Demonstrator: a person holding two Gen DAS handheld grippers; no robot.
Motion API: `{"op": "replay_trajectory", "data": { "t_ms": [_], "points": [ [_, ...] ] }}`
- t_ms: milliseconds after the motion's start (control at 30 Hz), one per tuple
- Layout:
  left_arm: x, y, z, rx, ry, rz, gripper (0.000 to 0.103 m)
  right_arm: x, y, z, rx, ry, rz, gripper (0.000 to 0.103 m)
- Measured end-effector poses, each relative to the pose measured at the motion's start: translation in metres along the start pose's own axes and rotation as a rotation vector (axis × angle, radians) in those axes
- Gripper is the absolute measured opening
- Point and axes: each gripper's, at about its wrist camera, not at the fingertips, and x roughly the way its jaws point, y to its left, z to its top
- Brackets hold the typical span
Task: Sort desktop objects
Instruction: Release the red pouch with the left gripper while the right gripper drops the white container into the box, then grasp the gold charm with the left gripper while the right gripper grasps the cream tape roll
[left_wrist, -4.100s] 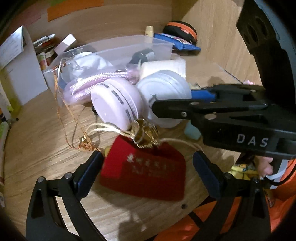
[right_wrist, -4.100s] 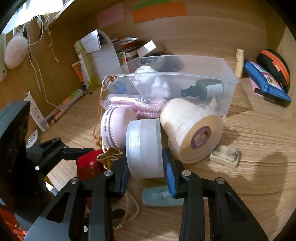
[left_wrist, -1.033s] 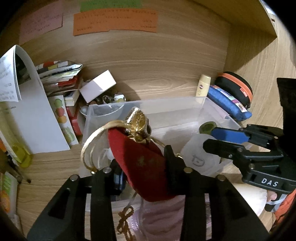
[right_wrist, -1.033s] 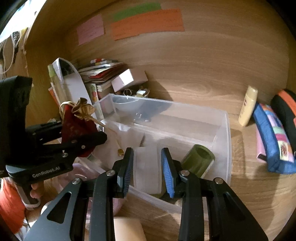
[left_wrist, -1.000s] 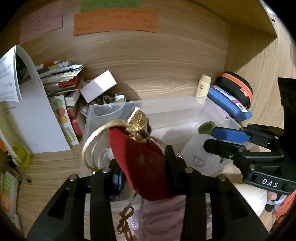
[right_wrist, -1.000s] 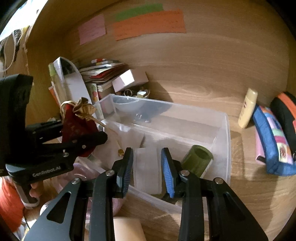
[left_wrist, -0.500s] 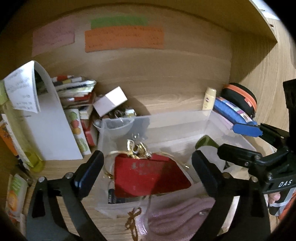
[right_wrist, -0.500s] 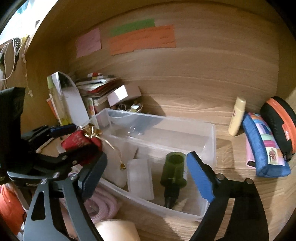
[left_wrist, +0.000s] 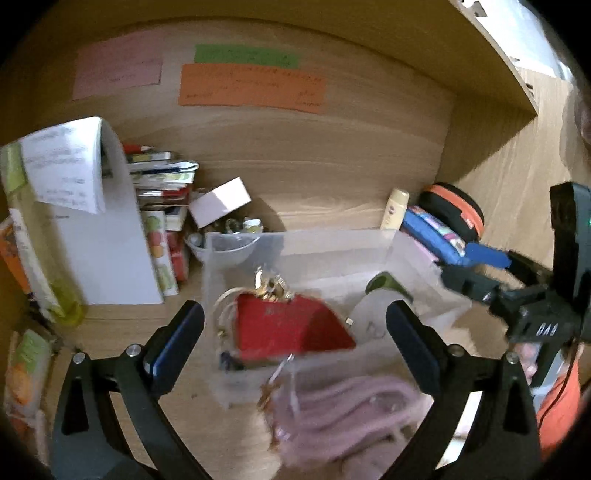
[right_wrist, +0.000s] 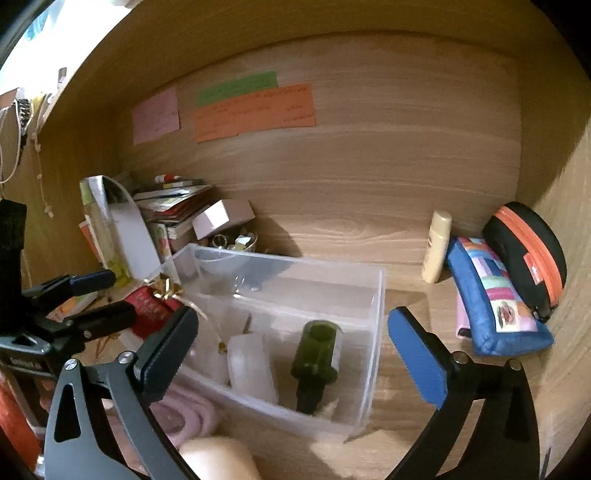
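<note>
My left gripper (left_wrist: 293, 332) hangs over the left end of a clear plastic bin (left_wrist: 332, 236), its jaws still opening. Below them a red pouch (left_wrist: 288, 325) with a gold tie lies loose in the bin, touched by neither pad. My right gripper (right_wrist: 291, 350) is also still opening, above the bin (right_wrist: 380, 295), with nothing gripped. Under it in the bin lie a white round jar (right_wrist: 251, 365) and a green bottle (right_wrist: 317, 354). The red pouch (right_wrist: 147, 310) shows beside the left gripper (right_wrist: 107, 297). The right gripper (left_wrist: 476, 269) appears at the right.
A pink rope bundle (left_wrist: 351, 413) lies in front of the bin, beside a cream roll (right_wrist: 218, 458). A cream tube (right_wrist: 437, 251), blue pencil case (right_wrist: 495, 295) and black-orange case (right_wrist: 524, 251) sit back right. Stacked books (right_wrist: 170, 206) and a white box (right_wrist: 221, 218) crowd the back left.
Both grippers have opened wide and drawn up and back. The red pouch left the left gripper and the white jar left the right one; both now lie in the bin.
</note>
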Motion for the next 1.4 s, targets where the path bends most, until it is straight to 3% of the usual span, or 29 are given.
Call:
{"op": "replay_trajectory", "data": {
  "t_ms": [267, 367, 467, 700, 967, 1100, 1267, 1400],
  "points": [
    [-0.042, 0.003, -0.032, 0.072, 0.006, 0.074, 0.102, -0.048, 0.006, -0.015, 0.002, -0.024, 0.032, 0.103],
    [-0.049, 0.008, -0.045, 0.040, 0.041, 0.090, 0.102, -0.065, 0.013, -0.027, -0.024, -0.034, 0.010, 0.103],
    [-0.053, 0.018, -0.062, -0.029, 0.089, 0.062, 0.102, -0.075, 0.017, -0.042, -0.038, -0.028, -0.013, 0.103],
    [-0.068, 0.034, -0.099, -0.155, 0.158, 0.004, 0.102, -0.073, 0.016, -0.075, -0.003, 0.088, 0.020, 0.103],
    [-0.080, -0.002, -0.129, -0.062, 0.190, -0.009, 0.100, -0.067, 0.020, -0.096, 0.001, 0.172, 0.049, 0.103],
    [-0.070, -0.024, -0.140, -0.004, 0.235, -0.012, 0.077, -0.060, 0.028, -0.103, -0.034, 0.208, 0.043, 0.103],
    [-0.060, -0.032, -0.142, 0.007, 0.253, -0.011, 0.062, -0.050, 0.031, -0.107, -0.043, 0.245, 0.030, 0.103],
    [-0.054, -0.033, -0.138, 0.014, 0.253, -0.015, 0.038, -0.042, 0.032, -0.100, -0.012, 0.264, 0.054, 0.102]
  ]
}}
